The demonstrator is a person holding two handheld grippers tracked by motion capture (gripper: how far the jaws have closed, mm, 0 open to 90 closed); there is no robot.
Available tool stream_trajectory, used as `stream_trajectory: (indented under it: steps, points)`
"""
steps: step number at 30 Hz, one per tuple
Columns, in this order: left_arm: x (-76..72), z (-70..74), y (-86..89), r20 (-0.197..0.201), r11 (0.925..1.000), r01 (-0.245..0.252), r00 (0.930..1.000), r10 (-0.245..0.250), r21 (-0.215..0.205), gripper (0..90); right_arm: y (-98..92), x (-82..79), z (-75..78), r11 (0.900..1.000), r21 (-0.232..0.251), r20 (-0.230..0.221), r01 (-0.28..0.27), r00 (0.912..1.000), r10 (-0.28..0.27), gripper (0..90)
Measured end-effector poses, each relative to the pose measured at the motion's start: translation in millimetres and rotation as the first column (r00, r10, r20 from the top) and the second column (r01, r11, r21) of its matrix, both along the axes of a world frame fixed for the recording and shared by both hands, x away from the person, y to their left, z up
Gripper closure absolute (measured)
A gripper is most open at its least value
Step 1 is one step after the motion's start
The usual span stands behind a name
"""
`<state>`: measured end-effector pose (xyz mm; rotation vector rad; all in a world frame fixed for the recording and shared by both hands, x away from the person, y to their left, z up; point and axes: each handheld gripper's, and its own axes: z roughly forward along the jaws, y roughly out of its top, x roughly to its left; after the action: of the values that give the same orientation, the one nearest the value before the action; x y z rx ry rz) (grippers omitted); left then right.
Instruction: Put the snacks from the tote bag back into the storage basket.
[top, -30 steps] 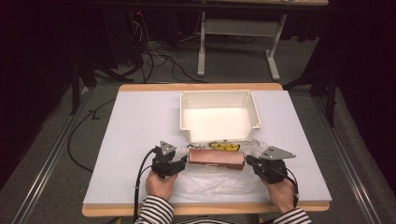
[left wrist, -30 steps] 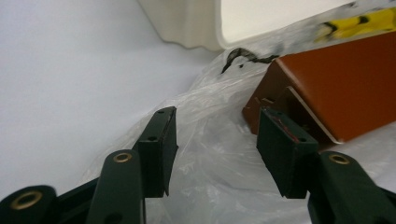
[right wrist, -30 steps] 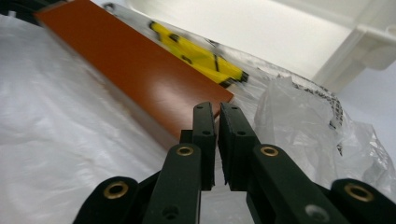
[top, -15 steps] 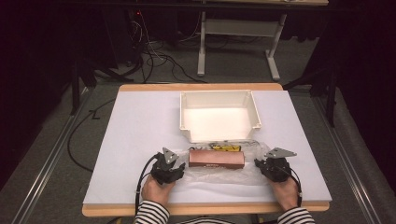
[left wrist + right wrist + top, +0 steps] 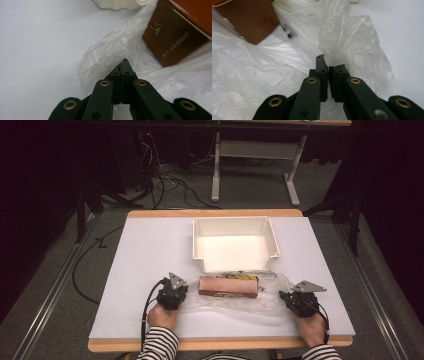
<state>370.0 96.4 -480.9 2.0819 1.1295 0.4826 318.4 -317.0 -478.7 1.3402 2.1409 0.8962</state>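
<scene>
A clear plastic bag (image 5: 235, 304) lies flat near the table's front edge, with a brown box (image 5: 228, 286) on or in it and a yellow item (image 5: 241, 276) just behind the box. My left gripper (image 5: 185, 295) is at the bag's left end. Its jaws have just been closing, and in the left gripper view this gripper (image 5: 123, 65) is shut on a fold of the bag (image 5: 107, 52), beside the box (image 5: 175, 37). My right gripper (image 5: 283, 296) is at the bag's right end. In the right gripper view, this gripper (image 5: 328, 64) pinches a bunch of the film (image 5: 352, 37).
A white plastic bin (image 5: 273, 239), empty, stands just behind the bag at mid table. The table top (image 5: 150, 250) is covered in white. A stand and cables sit on the floor beyond the far edge.
My right gripper has moved to the right and lower, nearer the table's front, and the bag now lies spread wider. The left gripper has stayed at the bag's left end.
</scene>
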Motion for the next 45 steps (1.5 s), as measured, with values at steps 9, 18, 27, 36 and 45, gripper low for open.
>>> stream_trajectory:
  steps: [9, 18, 27, 36, 45]
  points:
    - [-12.4, 9.2, 2.4, 0.051, 0.9927, 0.083, 0.9956, -0.078, -0.088, 64.2, 11.5, -0.6, 10.2, 0.993, 0.087, 0.013, -0.084, 0.9964, 0.083, 66.5]
    - [-14.1, 13.7, 6.5, 0.068, 0.9910, 0.069, 0.9958, -0.062, -0.115, 50.6, 29.4, 3.8, 33.0, 0.951, 0.178, 0.070, -0.252, 0.9675, 0.243, 49.2]
    - [-7.3, 7.3, 1.9, 0.059, 0.9916, 0.048, 0.9974, -0.041, -0.121, 44.6, 43.4, 15.4, 47.9, 0.932, 0.182, 0.100, -0.312, 0.9492, 0.298, 42.9]
    - [-5.9, -1.3, 0.4, 0.079, 0.9937, 0.022, 0.9968, -0.013, -0.110, 44.3, 61.7, 33.9, 55.2, 0.916, 0.132, 0.110, -0.378, 0.9242, 0.366, 39.3]
    - [-6.3, -3.0, -1.5, 0.080, 0.9957, 0.019, 0.9967, -0.012, -0.091, 43.7, 73.3, 45.6, 52.7, 0.905, 0.120, 0.078, -0.408, 0.9125, 0.402, 38.8]
